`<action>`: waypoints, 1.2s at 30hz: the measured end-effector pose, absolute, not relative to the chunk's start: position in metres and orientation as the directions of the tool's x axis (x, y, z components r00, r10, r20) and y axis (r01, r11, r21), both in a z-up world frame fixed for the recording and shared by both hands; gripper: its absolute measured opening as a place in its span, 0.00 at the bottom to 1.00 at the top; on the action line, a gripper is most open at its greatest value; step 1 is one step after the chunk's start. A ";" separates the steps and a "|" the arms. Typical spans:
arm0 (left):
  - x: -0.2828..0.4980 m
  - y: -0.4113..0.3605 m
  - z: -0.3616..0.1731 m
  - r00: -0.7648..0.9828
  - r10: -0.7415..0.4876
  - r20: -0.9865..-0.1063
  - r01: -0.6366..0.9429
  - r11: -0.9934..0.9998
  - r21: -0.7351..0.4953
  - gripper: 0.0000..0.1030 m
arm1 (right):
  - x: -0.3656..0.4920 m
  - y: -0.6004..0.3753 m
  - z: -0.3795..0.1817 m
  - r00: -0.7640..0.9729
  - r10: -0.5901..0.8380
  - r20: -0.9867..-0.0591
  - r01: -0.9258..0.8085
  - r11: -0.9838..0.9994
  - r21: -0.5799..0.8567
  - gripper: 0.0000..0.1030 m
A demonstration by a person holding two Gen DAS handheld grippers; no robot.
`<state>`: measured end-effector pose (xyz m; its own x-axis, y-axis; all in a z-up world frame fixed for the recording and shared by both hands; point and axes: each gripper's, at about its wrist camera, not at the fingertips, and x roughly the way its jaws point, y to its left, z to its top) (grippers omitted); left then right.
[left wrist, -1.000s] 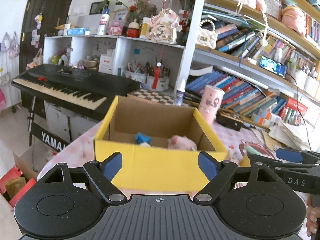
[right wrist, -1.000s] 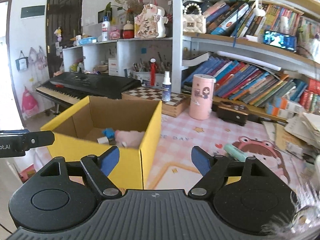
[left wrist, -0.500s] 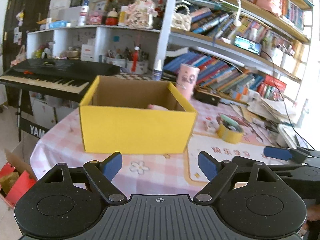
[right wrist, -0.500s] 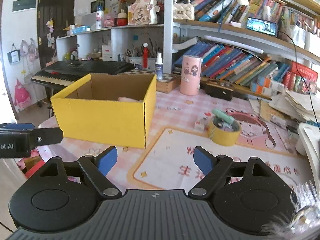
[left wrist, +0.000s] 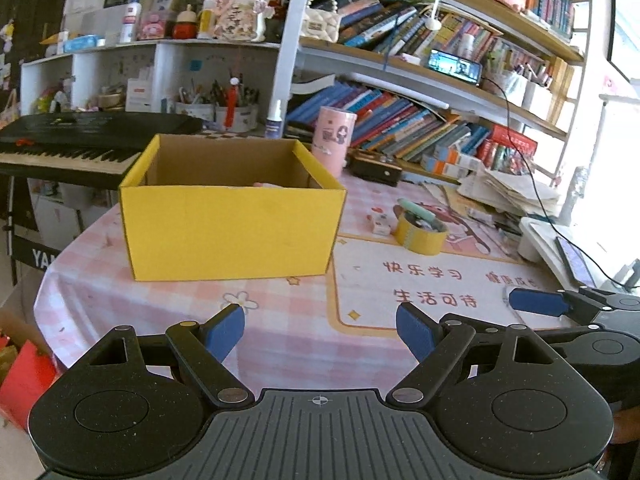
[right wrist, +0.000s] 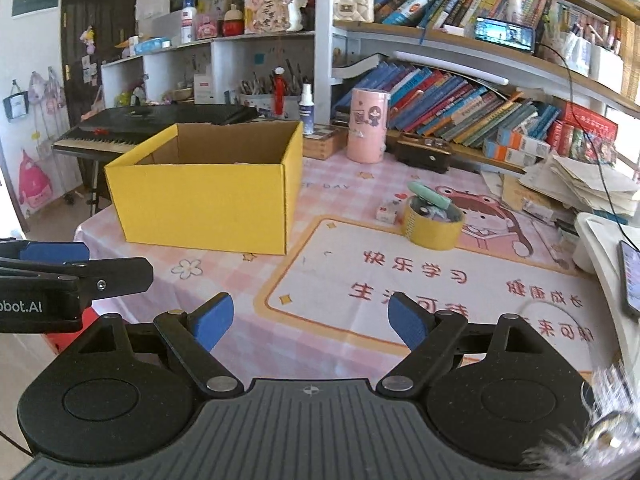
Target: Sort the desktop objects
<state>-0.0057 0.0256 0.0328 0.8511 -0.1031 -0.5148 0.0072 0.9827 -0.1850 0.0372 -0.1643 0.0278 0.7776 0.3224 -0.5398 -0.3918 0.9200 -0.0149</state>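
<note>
On the table (left wrist: pixel 280 344): one yellow box (left wrist: pixel 232 232), one tape roll (left wrist: pixel 420 236); both grippers' fingers spread, empty.

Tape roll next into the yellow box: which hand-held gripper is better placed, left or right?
Right, probably. The yellow tape roll lies on the right side of the table, right of the yellow box. The right hand-held gripper is open, empty and faces it more directly than the left hand-held gripper, which faces the box.
</note>
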 end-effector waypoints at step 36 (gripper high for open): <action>0.041 -0.018 0.029 0.834 -0.212 -0.509 0.137 0.974 -0.180 0.92 | 0.054 -0.213 0.022 0.796 0.163 -0.583 -0.222 0.975 -0.030 0.94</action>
